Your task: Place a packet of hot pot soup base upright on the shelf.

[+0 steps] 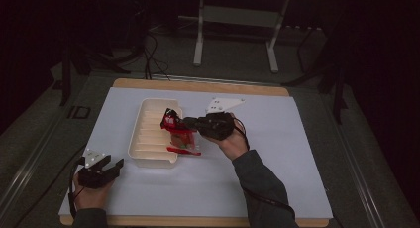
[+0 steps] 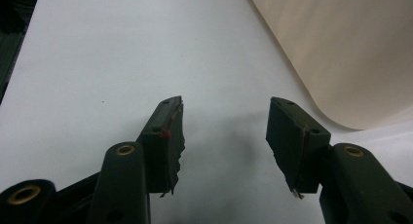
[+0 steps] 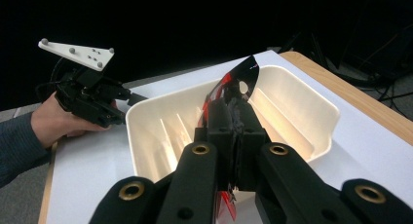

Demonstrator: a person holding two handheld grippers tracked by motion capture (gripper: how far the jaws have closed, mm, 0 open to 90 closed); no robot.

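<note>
Clamped tight in the right claw [image 3: 237,136]: a red and black wrapper [image 3: 233,85], pinched at its middle, long axis running out past the fingertips and up, tip poking ahead of the claw. Directly beyond and below that tip, the white ribbed tray [image 3: 311,141], open side up on the bench [image 1: 277,139], so close that a short dip forward looks enough to drop the wrapper inside. Far side of the tray from this claw, the left claw [image 1: 110,164], released, nothing between its jaws, parked near the tray's corner.
</note>
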